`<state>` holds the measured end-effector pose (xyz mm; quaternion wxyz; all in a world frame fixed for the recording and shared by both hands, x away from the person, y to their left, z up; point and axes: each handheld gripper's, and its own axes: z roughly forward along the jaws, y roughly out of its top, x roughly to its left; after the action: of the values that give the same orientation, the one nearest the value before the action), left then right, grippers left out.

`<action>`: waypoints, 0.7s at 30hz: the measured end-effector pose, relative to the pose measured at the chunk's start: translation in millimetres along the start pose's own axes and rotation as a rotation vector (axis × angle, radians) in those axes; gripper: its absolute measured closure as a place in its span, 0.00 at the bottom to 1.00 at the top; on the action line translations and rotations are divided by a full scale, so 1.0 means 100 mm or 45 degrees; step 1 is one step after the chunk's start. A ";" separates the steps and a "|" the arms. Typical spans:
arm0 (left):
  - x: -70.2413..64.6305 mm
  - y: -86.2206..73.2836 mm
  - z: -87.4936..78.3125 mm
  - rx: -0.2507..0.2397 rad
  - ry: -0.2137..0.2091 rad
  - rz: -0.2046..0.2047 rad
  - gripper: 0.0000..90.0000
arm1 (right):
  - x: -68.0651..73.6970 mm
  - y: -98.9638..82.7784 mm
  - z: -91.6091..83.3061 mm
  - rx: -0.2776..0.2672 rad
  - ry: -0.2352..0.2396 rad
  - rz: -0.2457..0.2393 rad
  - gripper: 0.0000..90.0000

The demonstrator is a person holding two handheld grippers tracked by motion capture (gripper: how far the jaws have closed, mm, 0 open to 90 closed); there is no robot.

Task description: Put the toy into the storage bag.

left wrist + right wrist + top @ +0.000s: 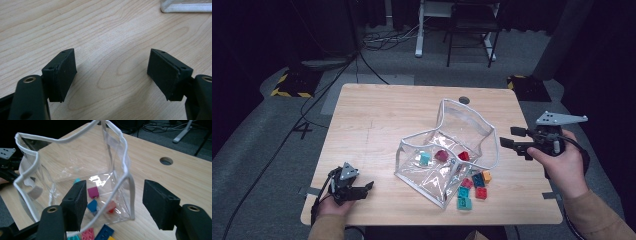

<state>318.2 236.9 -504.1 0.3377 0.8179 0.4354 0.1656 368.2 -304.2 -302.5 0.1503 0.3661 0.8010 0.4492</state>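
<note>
While my right gripper (510, 137) hung wide open and empty beside the clear pouch (462, 125) at mid-table, I judged it light, floppy and slick, best pinched on its white piped rim (125, 162). My left gripper (362, 190) rested open, empty, well apart.

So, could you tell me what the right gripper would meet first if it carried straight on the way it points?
Probably the white-trimmed edge of the clear plastic bag; the open right gripper points at it, though depth is unclear.
</note>
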 end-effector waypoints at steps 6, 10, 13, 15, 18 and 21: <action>0.00 0.00 0.00 0.001 0.000 -0.002 0.26 | -0.11 -0.17 -0.10 0.001 -0.033 0.037 0.41; 0.00 0.00 0.00 0.002 -0.001 -0.002 0.26 | -0.15 -0.29 -0.11 -0.007 -0.049 0.057 0.40; 0.00 0.00 0.00 0.000 0.000 0.000 0.26 | -0.16 -0.39 -0.09 0.001 -0.050 0.071 0.40; 0.00 0.00 0.00 0.000 0.000 0.000 0.26 | -0.18 -0.45 -0.07 0.005 -0.051 0.079 0.40; 0.00 0.00 0.00 0.001 0.000 -0.001 0.26 | -0.20 -0.56 -0.02 0.026 -0.055 0.086 0.40; 0.00 0.00 0.00 0.001 0.000 -0.001 0.26 | -0.21 -0.65 0.04 0.042 -0.062 0.087 0.39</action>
<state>318.2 236.8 -504.1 0.3373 0.8179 0.4358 0.1652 355.5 -337.7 -360.4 0.1481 0.4065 0.7915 0.4317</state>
